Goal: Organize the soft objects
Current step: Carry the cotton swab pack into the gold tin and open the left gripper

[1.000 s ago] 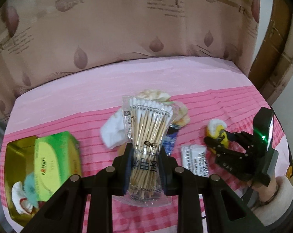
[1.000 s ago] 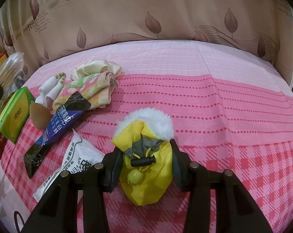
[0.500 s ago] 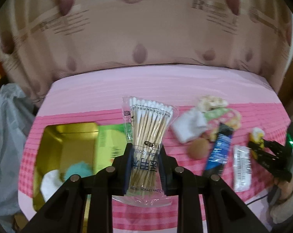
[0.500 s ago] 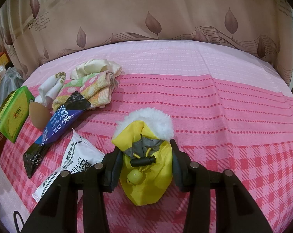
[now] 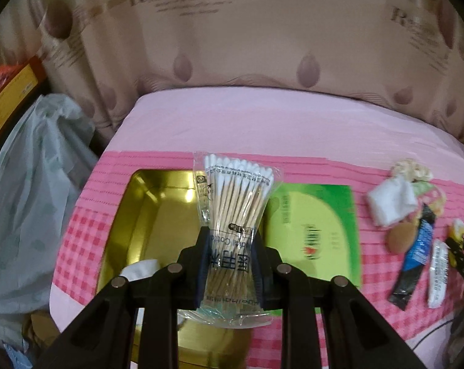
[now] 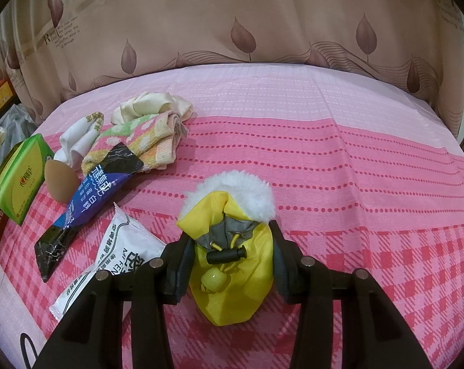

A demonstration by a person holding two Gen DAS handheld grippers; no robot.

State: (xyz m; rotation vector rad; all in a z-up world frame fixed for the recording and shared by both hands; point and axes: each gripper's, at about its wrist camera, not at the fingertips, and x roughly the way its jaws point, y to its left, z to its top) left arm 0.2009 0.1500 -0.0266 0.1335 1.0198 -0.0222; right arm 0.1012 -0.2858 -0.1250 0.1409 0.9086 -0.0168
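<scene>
My left gripper [image 5: 230, 256] is shut on a clear packet of cotton swabs [image 5: 235, 203], held upright over the right part of a gold tin [image 5: 146, 209]. A white pad [image 5: 139, 269] lies in the tin's near corner. My right gripper [image 6: 229, 255] is shut on a small yellow pouch with white fleece trim [image 6: 232, 246], resting on the pink cloth [image 6: 324, 166]. Left of it lie a white packet [image 6: 109, 255], a dark blue sachet [image 6: 90, 196], a tan sponge egg [image 6: 60, 184], a folded towel [image 6: 143, 141] and white cloths [image 6: 78, 138].
A green box [image 5: 312, 230] stands just right of the tin. A grey plastic bag [image 5: 29, 203] hangs off the table's left edge. A patterned curtain [image 6: 232, 24] closes the far side. The right gripper's black tip [image 5: 462, 252] shows at the left view's right edge.
My left gripper has carried the swab packet leftward, from above the loose items to over the gold tin. The right gripper and its yellow pouch have stayed put.
</scene>
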